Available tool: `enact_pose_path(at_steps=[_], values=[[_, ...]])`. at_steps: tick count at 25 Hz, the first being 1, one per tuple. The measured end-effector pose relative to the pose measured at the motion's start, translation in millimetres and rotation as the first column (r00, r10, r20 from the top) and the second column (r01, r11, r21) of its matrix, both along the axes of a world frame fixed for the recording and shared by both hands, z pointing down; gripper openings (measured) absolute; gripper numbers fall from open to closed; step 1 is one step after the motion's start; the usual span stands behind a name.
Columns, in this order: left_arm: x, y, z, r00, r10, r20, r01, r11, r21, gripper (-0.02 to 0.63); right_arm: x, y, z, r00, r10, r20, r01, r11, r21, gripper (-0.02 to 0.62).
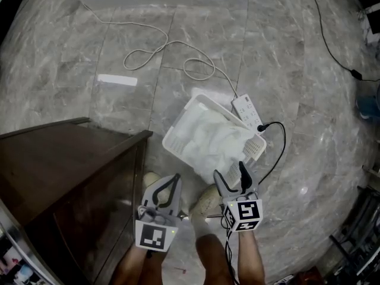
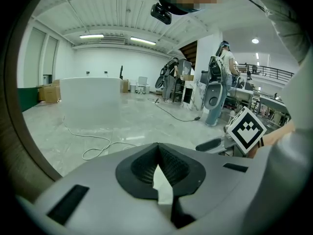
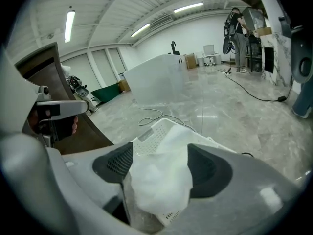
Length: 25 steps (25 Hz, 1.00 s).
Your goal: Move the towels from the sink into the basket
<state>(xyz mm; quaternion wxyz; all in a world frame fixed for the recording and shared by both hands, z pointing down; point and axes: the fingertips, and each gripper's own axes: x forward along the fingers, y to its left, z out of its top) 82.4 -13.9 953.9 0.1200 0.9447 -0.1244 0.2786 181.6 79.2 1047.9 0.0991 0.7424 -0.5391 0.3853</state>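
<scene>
A white plastic basket [image 1: 178, 120] stands on the marble floor, filled with white towels [image 1: 214, 136]. My right gripper [image 1: 230, 171] hovers just over the basket's near corner, its jaws apart. In the right gripper view a bunched white towel [image 3: 161, 185] shows in the gap between the pads, over the basket's rim [image 3: 151, 136], and neither pad presses on it. My left gripper [image 1: 169, 186] hangs to the left of the basket, beside the cabinet. Its pads [image 2: 157, 153] meet at the tip with nothing gripped. No sink is in view.
A dark wooden cabinet [image 1: 65, 171] fills the lower left. A white power strip [image 1: 246, 113] lies against the basket's far right side, with a black cord and a white cable [image 1: 166, 52] looping over the floor. The person's shoes [image 1: 205, 200] stand by the basket's near edge.
</scene>
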Motion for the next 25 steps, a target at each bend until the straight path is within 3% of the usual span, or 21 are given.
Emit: enact_pose_path(at_steps=[4,7,11,19,25], values=[[9,-6,-12,0.997,0.064,-0.051,-0.06,0.995,0.08,0.008,1,-3,-2,1.0,-0.005,-0.005,0.005,1.0,-0.006,0.35],[2,-5,-9,1.0,0.001,-0.015,-0.001,1.0,0.001,0.008,3,-6,-9,1.0,-0.011,-0.01,0.011,1.0,-0.004,0.35],[2,-10,-30,1.0,-0.025,-0.015,0.025,1.0,-0.012,0.008,2,-10,-33,1.0,-0.02,-0.016,0.02,1.0,-0.003,0.35],[31,-33,-118,0.994,-0.003,-0.105,0.009,0.999,0.049,0.008,18,-37,-127,0.997,-0.029,-0.076,0.034,0.997,0.065,0.347],[48,-44,-212,0.988,0.018,-0.151,-0.001,0.994,0.11,0.009,29,-56,-230,0.99,-0.04,-0.135,0.057,0.991,0.121,0.298]])
